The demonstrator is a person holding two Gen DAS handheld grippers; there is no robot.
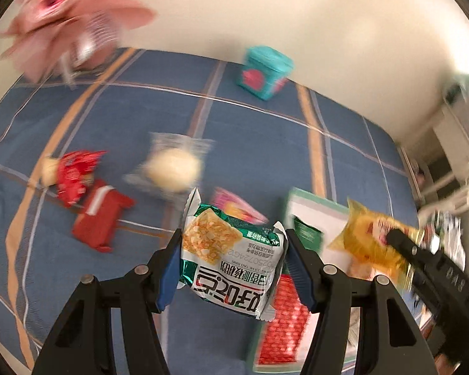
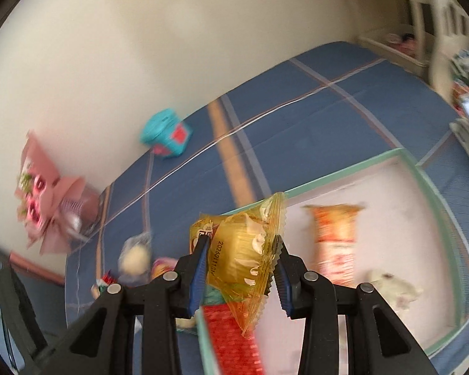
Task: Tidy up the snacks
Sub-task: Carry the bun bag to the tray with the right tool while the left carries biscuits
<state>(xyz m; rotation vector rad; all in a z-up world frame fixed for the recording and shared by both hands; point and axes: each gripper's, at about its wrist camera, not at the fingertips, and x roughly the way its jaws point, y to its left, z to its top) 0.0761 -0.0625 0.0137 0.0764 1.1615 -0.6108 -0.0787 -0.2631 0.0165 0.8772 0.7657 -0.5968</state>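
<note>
Snacks lie on the blue bed (image 1: 250, 131). Left gripper (image 1: 233, 265) squeezes a green and white pack (image 1: 231, 259) with a cracker picture. Right gripper (image 2: 242, 268) squeezes a see-through yellow pack (image 2: 247, 250) over the white box (image 2: 428, 187).

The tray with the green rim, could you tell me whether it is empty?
Not empty: the tray holds an orange packet and a white snack.
</note>
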